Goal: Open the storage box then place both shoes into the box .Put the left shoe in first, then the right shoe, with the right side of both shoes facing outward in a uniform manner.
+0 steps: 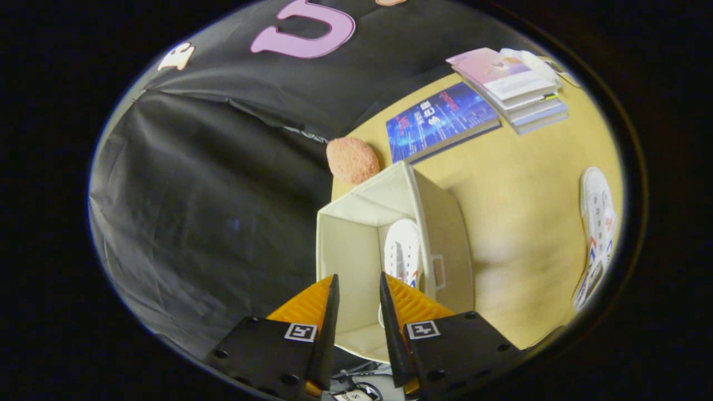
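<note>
hand-held gripper (357,284) apart, empty | shoe (402,250) in storage box (445,223)

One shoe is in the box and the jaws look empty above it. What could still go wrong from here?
1. The second shoe lies far off on the table, apart from the box; a poor grasp could flip it, spoiling the matching orientation.
2. The shoe in the box sits against one wall; lowering the other may knock it.
3. The gripper, jaws open, hangs above the soft box's rim and could catch it.
</note>
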`<act>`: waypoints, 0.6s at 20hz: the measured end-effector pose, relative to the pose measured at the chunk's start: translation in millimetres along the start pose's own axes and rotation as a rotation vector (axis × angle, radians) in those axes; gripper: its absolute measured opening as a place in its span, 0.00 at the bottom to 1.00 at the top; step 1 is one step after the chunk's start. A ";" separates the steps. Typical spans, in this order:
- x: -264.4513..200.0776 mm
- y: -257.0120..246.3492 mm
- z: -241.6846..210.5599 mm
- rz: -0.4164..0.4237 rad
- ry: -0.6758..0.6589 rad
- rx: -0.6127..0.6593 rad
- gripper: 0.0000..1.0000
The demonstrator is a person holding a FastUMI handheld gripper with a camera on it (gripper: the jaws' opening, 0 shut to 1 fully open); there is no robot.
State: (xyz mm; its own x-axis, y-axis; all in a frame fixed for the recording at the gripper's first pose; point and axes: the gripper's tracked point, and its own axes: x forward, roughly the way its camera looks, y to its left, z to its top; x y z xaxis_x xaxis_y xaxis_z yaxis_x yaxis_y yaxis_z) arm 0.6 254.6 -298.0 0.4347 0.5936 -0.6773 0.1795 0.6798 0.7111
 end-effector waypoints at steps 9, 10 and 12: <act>-117.3 -102.0 86.3 -0.067 -0.264 0.097 0.44; -125.0 -120.5 87.0 -0.096 -0.283 0.113 0.44; -140.9 -161.6 87.2 -0.161 -0.313 0.147 0.44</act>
State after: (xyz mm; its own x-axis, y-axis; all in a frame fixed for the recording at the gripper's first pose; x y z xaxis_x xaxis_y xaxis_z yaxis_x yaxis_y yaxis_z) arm -12.7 23.6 -301.0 0.6348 0.3084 -0.7084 0.3822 0.6716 0.6348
